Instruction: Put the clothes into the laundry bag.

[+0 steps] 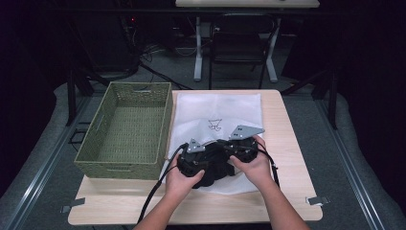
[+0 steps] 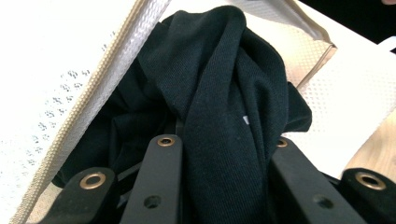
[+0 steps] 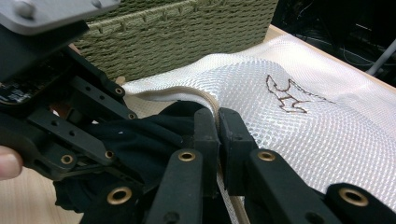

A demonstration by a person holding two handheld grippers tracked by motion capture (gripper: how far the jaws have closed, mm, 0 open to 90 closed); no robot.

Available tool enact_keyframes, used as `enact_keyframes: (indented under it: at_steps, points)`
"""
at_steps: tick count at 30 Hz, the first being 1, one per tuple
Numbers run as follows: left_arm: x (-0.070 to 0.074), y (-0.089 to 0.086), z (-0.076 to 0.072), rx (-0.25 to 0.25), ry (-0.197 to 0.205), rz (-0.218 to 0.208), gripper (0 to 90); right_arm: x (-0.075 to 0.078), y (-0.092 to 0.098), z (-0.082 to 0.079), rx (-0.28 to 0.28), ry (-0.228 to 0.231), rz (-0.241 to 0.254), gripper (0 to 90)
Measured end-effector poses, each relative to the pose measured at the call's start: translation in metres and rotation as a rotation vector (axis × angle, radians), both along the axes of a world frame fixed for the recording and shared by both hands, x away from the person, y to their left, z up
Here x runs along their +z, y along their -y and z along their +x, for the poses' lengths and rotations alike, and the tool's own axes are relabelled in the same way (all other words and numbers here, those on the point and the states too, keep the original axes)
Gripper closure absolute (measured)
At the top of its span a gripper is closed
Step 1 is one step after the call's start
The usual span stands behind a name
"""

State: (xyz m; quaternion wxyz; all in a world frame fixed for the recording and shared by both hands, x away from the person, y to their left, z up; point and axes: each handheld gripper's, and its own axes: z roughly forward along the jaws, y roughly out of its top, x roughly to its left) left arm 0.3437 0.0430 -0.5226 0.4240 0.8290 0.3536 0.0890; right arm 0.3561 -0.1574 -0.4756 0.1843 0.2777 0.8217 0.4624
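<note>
Wooden table [image 1: 287, 143], white mesh bag [image 1: 225, 110] with small brown logo [image 3: 287, 95], unreadable, left tool [image 2: 219, 154] gripping black garment [image 2: 219, 93], right tool [image 3: 218, 126] pinching bag's edge.

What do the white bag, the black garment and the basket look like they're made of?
White bag: looks like synthetic mesh; open net weave, slight sheen, beige zipper edge.
Black garment: probably soft knit jersey; fine ribs, matte, limp folds.
Basket: olive woven fibre, maybe paper cord or seagrass; braided rows.

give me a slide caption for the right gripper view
Right gripper pinches the white mesh bag by its zipper edge as black cloth goes in.
</note>
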Motion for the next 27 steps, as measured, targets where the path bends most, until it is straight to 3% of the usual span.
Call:
enact_keyframes:
  at_steps: [11,18,27]
  points:
    - [-0.008,-0.001,0.004,0.011,-0.021,-0.024,74.4,-0.003,0.002,0.001,-0.008,-0.007,-0.009,86.8]
    - [-0.010,0.000,0.004,0.019,-0.006,0.007,71.8,-0.006,0.003,0.002,-0.015,-0.017,-0.017,86.8]
    - [-0.011,0.000,0.003,0.033,-0.003,0.007,58.7,-0.008,0.004,0.002,-0.015,-0.017,-0.019,86.7]
